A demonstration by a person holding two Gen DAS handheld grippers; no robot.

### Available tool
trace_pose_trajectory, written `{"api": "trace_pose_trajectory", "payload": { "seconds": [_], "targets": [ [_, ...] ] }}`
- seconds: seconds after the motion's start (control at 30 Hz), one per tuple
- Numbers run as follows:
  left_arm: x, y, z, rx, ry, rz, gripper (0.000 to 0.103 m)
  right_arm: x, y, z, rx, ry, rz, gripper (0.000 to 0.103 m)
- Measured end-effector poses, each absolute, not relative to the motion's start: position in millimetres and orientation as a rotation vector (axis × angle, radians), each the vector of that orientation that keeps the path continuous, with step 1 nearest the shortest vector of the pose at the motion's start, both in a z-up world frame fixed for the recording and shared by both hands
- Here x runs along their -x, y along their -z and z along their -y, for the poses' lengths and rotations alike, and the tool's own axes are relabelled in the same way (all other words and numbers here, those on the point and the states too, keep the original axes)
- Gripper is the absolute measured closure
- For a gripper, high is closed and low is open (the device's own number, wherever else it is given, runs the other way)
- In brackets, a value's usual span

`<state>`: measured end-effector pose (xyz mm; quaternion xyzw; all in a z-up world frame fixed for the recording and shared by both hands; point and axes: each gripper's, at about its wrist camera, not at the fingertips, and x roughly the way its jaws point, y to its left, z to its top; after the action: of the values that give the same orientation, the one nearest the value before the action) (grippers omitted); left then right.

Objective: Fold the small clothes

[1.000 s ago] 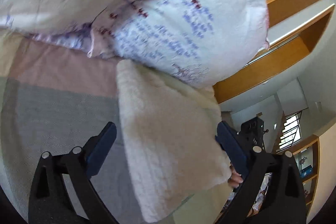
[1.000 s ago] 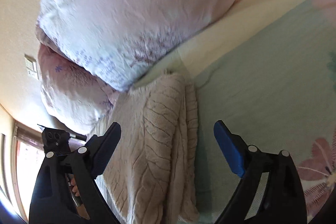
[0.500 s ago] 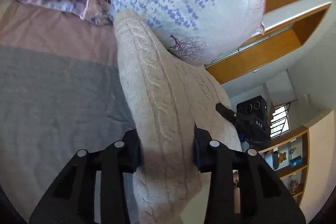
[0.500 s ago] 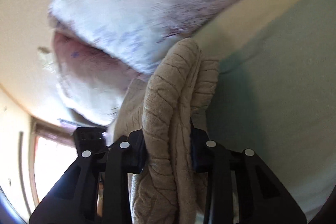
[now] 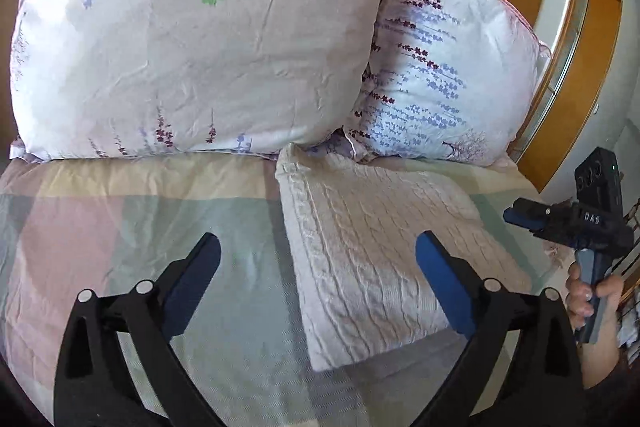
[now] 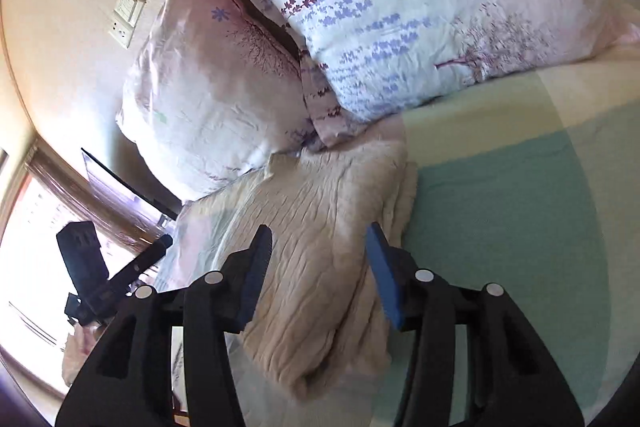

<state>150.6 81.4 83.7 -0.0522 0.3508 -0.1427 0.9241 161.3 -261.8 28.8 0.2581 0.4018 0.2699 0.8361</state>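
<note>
A cream cable-knit sweater (image 5: 384, 255) lies folded flat on the pastel checked bedsheet (image 5: 132, 227), its far edge against the pillows. My left gripper (image 5: 320, 287) is open and empty, held above the sweater's near left part. My right gripper (image 6: 320, 271) is open, its jaws on either side of the sweater's (image 6: 320, 235) thick folded edge without pinching it. The right gripper also shows at the right of the left wrist view (image 5: 576, 223). The left gripper shows at the left of the right wrist view (image 6: 120, 275).
Two floral pillows (image 5: 192, 39) (image 5: 448, 67) lean against the wall behind the sweater. A wooden frame (image 5: 568, 39) stands on the right. A wall switch and socket (image 6: 126, 15) sit beside the pillows. The sheet (image 6: 520, 227) spreads to the right of the sweater.
Both grippers were shut on the sweater's folded edges half a second ago. Now both have opened and pulled back, and the sweater lies flat on the bed.
</note>
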Motion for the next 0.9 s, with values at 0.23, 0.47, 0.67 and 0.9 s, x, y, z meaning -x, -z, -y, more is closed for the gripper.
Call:
{"api": "trace_pose_trajectory", "payload": {
  "seconds": [0.23, 0.47, 0.67, 0.9],
  "targets": [
    [-92, -56, -61, -0.045, 0.167, -0.809, 0.002, -139, -13, 211, -0.15, -0.344, -0.855, 0.052],
    [-83, -28, -64, 0.026, 0.14, -0.885, 0.002, -107, -24, 217, -0.164, -0.27, -0.798, 0.036],
    [-82, -7, -47, -0.011, 0.146, -0.935, 0.002, -69, -2, 195, -0.184, -0.285, -0.853, 0.017],
    [-85, 2, -36, -0.085, 0.105, -0.94, 0.002, -66, 21, 151, -0.001, -0.131, -0.896, 0.001]
  ]
}}
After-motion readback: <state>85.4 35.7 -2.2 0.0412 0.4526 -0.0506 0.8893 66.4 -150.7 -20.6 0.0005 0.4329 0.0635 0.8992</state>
